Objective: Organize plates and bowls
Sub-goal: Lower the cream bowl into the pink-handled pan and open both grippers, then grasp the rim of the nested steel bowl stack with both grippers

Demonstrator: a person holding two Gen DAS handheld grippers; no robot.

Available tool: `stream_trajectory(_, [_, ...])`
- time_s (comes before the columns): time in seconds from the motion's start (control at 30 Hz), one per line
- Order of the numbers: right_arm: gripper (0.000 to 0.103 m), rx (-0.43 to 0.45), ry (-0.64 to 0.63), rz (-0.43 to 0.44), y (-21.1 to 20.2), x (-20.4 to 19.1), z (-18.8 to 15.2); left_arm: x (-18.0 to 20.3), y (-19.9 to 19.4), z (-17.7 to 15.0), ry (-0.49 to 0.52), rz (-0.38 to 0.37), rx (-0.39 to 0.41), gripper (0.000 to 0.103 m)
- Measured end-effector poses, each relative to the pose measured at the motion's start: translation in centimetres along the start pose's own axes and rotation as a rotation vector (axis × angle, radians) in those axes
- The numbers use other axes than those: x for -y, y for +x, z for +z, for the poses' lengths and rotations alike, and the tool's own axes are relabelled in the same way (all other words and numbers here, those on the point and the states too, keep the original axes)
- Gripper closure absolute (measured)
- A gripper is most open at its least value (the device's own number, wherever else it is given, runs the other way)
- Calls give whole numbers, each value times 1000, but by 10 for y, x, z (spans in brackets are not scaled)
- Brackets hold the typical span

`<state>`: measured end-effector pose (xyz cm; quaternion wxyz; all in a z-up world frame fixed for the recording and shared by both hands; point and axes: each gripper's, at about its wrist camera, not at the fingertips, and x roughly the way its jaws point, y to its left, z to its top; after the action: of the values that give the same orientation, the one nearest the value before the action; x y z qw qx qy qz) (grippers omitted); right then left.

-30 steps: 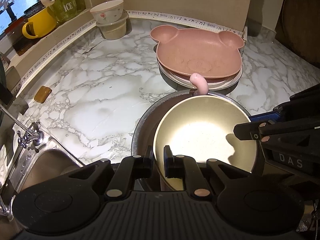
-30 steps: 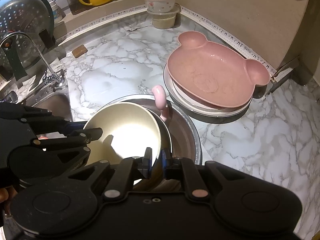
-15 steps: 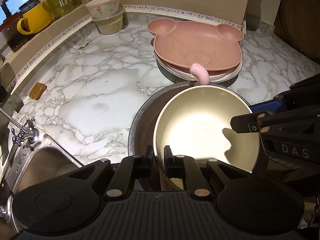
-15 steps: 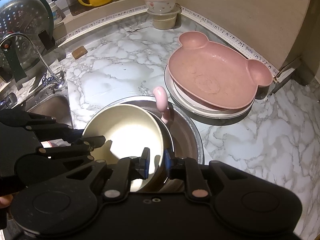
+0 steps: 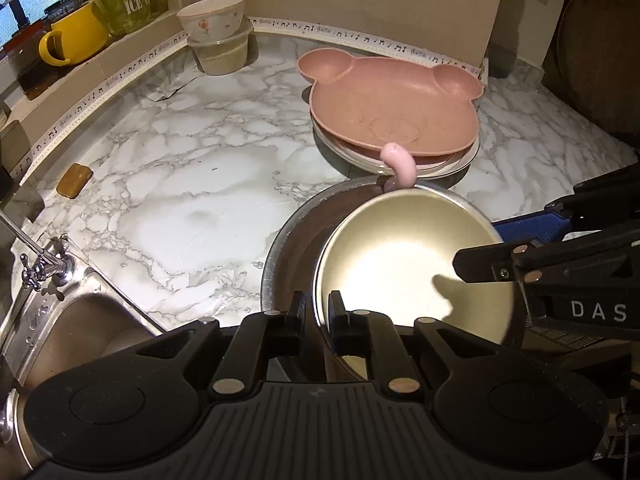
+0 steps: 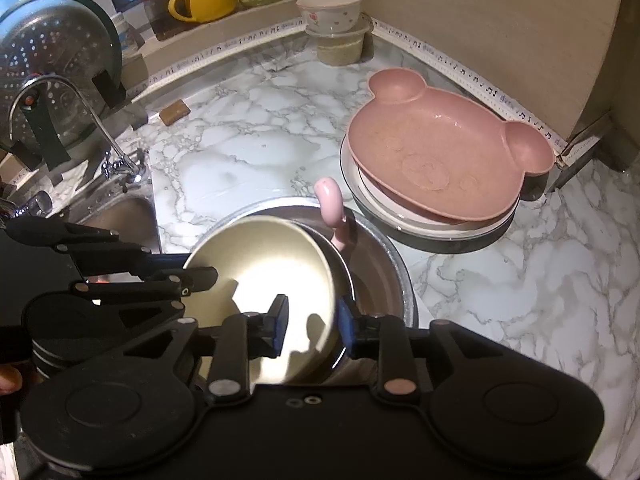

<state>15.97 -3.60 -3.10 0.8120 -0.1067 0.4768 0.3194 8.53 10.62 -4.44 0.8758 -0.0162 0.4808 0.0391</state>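
the cream bowl (image 5: pixel 412 268) is seen tilted inside the steel basin (image 5: pixel 292 240) on the marble surface (image 5: pixel 192 184), its near rim pinched by the almost closed fingers of the left gripper (image 5: pixel 316 312), so the left hand is judged nearer for any lift toward the stacked bowls (image 5: pixel 218 36) at the back corner. the right gripper (image 6: pixel 308 324) has just been opening, its blue-padded fingers now parted astride the opposite rim, pressing on nothing. that gap is shown only in the right view, which alone catches the colander (image 6: pixel 52 64); the pink bear plate (image 6: pixel 440 156) is seen in both.

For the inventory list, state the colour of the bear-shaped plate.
Dusty pink all over; the bear-shaped plate shows best in the right wrist view.
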Motion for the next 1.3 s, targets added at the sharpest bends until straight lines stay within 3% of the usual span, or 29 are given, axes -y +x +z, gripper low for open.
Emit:
stream_trajectory(0.63, [60,85,-9,45,-39,10,-4,-5,-32,5,-31,-75,36,91])
stream_trajectory(0.9, [49,117,28,68,-53,26,-10,-8,-43,2,-33,-70,73,90])
stream_trajectory(0.97, [45,126,35,73,-56,29,-12,-9,-44,1,-40,-68,78,85])
stream_trajectory(1.0, [45,130,34,74,-58,30,-13,-10,-46,0,-43,-67,84,74])
stream_trajectory(1.1, [40,147,41,70,-64,33,-16,-12,-54,-3,-45,-50,134,26])
stream_trajectory(1.3, [28,191,52,69,-76,41,-22,-13,-67,-4,-44,-35,186,24])
